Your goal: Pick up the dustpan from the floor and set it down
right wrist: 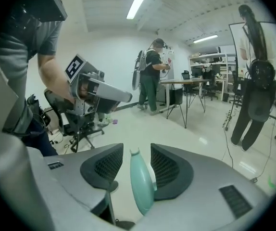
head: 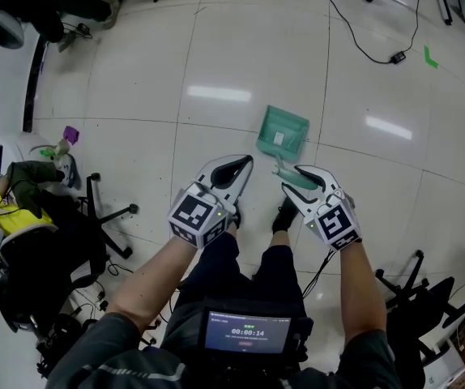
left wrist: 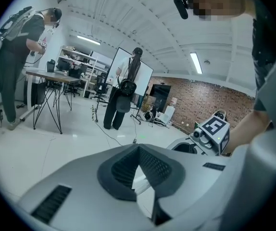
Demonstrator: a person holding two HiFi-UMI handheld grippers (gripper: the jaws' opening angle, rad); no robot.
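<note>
The teal dustpan (head: 282, 132) shows just ahead of my feet in the head view, its handle (head: 291, 177) running back toward me. My right gripper (head: 296, 178) is open around that handle. In the right gripper view the handle (right wrist: 140, 182) stands between the dark pads (right wrist: 169, 170), close to the right one, with a gap on the left. The pan itself is hidden there. My left gripper (head: 245, 162) hangs beside it on the left, apart from the dustpan, with its tips (left wrist: 139, 148) together and nothing held.
An office chair (head: 107, 213) and a seated person in yellow (head: 2, 213) are at the left. Another chair (head: 415, 290) is at the right. Cables (head: 370, 51) and a green tape mark (head: 430, 56) lie further ahead. People stand by tables (right wrist: 176, 88) across the room.
</note>
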